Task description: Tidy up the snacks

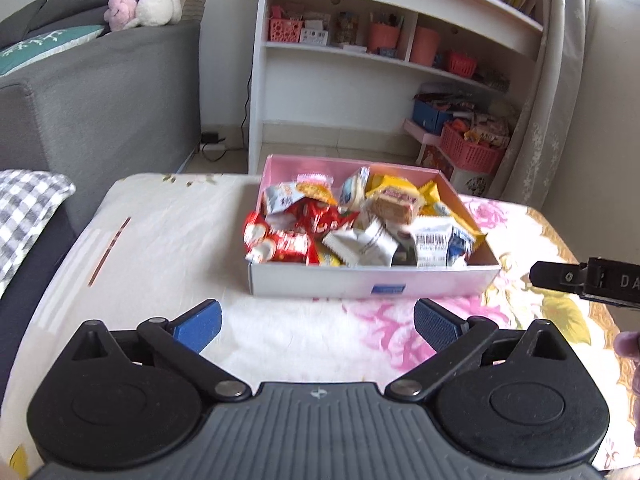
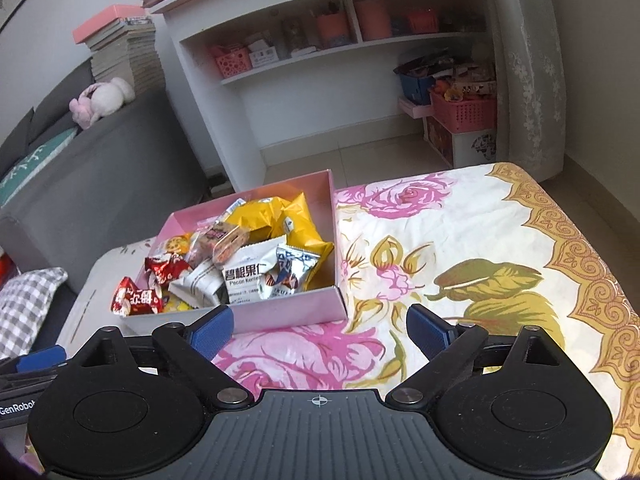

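A pink box point(image 1: 372, 282) stands on the flowered cloth of the table and is full of wrapped snacks point(image 1: 360, 224): red, yellow, white and blue packets. It also shows in the right wrist view point(image 2: 288, 306), with its snacks point(image 2: 240, 256). A red packet point(image 2: 136, 300) hangs over its left wall. My left gripper point(image 1: 318, 326) is open and empty, just short of the box's near wall. My right gripper point(image 2: 320, 334) is open and empty, over the cloth at the box's near right corner. Part of the right gripper shows at the left wrist view's right edge point(image 1: 588, 280).
The table point(image 2: 460, 240) has a flowered cloth point(image 1: 160, 240). A grey sofa point(image 1: 100, 92) stands to the left, with a checked cushion point(image 1: 28, 216). A white shelf unit point(image 1: 400, 48) and pink baskets point(image 1: 472, 148) are behind the table on the floor.
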Tool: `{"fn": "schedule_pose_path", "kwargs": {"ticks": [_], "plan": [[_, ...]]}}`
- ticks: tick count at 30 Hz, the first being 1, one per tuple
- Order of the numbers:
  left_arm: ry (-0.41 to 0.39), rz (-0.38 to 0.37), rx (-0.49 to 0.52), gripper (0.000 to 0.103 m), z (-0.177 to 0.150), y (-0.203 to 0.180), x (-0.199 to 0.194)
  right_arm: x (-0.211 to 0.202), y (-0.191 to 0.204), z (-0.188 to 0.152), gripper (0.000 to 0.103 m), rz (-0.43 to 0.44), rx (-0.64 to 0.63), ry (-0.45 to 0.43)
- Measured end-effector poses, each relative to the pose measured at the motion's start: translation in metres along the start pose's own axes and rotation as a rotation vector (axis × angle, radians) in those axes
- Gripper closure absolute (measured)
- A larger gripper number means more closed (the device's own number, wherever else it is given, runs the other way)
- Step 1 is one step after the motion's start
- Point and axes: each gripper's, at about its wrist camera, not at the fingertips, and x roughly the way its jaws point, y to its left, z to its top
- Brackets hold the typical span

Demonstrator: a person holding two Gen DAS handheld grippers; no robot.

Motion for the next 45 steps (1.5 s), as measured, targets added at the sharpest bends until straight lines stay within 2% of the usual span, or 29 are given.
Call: {"fn": "schedule_pose_path", "kwargs": {"ticks": [3,7,12,18,28,45], "plan": [[0.021,0.03,0.005,0.0,-0.006,-0.001,-0.01,-0.013,0.008,-0.005,0.005,0.006,-0.022,0.021],[0.058,0.077,0.008,0.0,-0.012,-0.003,-0.02,-0.028,0.023,-0.012,0.004,-0.046,-0.067,0.047],[0.106,0.124,0.023,0.0,-0.021,-0.005,-0.025,-0.046,0.034,-0.024,0.004,-0.064,-0.116,0.039],[0.122,0.13,-0.001,0.0,-0.026,-0.005,-0.027,-0.05,0.043,-0.032,0.002,-0.069,-0.144,0.043],[0.13,0.146,-0.024,0.0,-0.028,-0.002,-0.019,-0.028,0.053,-0.041,0.002,-0.069,-0.226,0.095],[0.13,0.144,-0.018,0.0,-0.028,-0.003,-0.021,-0.021,0.052,-0.042,0.002,-0.07,-0.22,0.121]]}}
